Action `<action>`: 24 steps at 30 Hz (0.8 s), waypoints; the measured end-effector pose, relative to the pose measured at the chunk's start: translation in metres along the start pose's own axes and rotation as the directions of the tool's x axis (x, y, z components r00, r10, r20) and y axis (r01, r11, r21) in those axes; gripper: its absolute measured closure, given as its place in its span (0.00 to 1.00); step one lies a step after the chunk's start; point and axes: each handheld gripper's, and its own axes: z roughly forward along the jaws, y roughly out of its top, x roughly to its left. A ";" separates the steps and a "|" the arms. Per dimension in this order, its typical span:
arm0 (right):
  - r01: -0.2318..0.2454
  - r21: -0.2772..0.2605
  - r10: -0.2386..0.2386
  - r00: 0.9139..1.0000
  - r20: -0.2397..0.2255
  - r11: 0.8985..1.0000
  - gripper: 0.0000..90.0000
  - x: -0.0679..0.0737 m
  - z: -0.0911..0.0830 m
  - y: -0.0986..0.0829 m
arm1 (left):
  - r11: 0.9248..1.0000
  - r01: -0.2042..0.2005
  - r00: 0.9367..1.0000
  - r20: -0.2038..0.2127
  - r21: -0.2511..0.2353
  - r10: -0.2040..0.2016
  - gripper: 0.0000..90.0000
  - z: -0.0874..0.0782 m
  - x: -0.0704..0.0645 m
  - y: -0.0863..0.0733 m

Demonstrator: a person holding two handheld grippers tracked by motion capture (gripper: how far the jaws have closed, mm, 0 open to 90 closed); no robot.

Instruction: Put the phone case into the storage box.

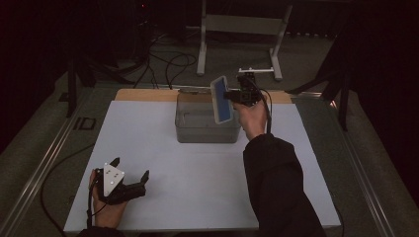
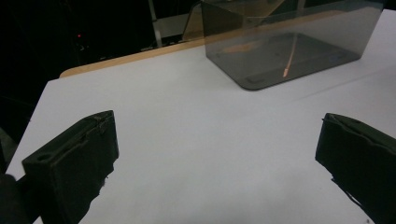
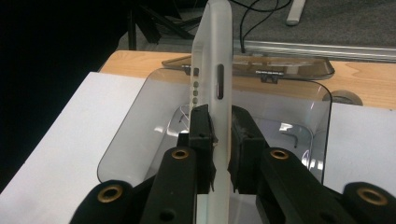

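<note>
My right gripper (image 1: 235,97) is shut on a phone (image 1: 222,99) with a blue face and a white case, held upright and tilted above the right end of a clear grey box (image 1: 206,120). In the right gripper view the phone's white edge (image 3: 217,65) stands between the jaws, my right gripper (image 3: 221,140) clamped on its lower part over the open box (image 3: 299,140). My left gripper (image 1: 130,171) rests open on the white sheet at the front left, held by a hand. In the left gripper view its jaws are wide apart with nothing between the left gripper (image 2: 217,154), and the box (image 2: 289,42) lies ahead.
The white sheet (image 1: 197,182) covers most of the wooden table (image 1: 143,95). The box's lid (image 3: 247,67) is hinged back behind it. Cables (image 1: 173,64) and a white metal stand (image 1: 242,29) are on the floor beyond the table.
</note>
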 end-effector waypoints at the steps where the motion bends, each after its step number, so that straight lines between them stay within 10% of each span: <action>1: -0.002 0.000 0.002 1.000 0.002 1.000 0.90 -0.001 0.000 0.000 | 1.000 0.001 1.000 0.001 0.000 -0.001 0.00 0.000 0.000 0.000; 24: -0.032 0.006 0.032 0.999 0.034 0.999 0.90 -0.012 0.012 0.001 | 1.000 -0.005 1.000 0.009 0.001 0.005 0.00 0.002 -0.002 0.000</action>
